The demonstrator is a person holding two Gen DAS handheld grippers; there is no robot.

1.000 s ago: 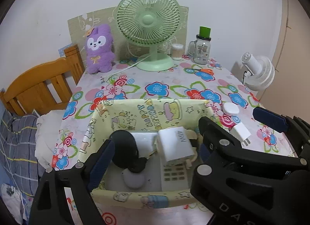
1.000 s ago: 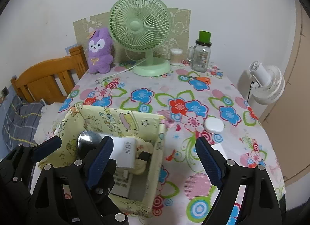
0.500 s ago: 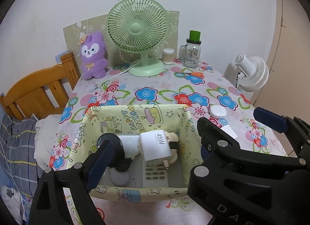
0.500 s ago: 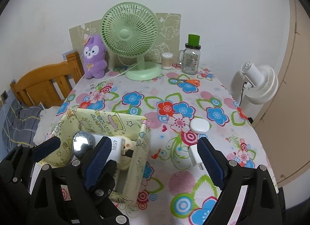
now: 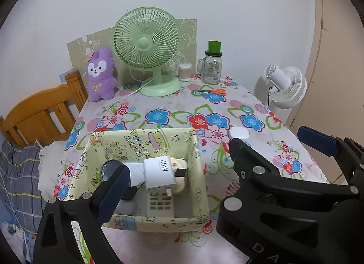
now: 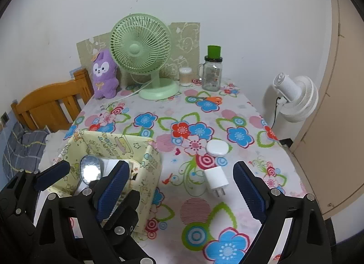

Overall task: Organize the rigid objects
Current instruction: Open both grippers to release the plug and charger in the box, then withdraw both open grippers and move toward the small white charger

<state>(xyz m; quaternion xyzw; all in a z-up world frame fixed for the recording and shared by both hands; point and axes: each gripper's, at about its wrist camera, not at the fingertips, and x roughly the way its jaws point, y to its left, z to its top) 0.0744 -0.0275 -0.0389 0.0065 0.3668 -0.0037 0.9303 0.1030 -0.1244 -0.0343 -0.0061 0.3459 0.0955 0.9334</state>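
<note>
Table cover [image 6: 238, 109]: smooth, faint sheen, printed flowers, lower centre of frame.
Storage box [image 5: 195, 157]: soft printed fabric, matt, walls slightly creased, lower left.
45W charger [image 5: 159, 174] in box: white plastic, smooth, satin.
Plug adapter [image 6: 216, 181] and oval case [image 6: 217, 148]: white plastic, smooth.
Round mirror [image 6: 90, 170]: glossy, reflected light.
Desk fan [image 6: 141, 50]: pale green plastic, matt.
Plush toy [image 6: 104, 74]: purple, fuzzy.
Jar [image 6: 212, 77]: clear glass, glossy.
Headboard [image 6: 52, 102]: varnished wood, left edge.
Right gripper [image 6: 179, 186] pads: blue, finely ribbed; frame black matt plastic.
</note>
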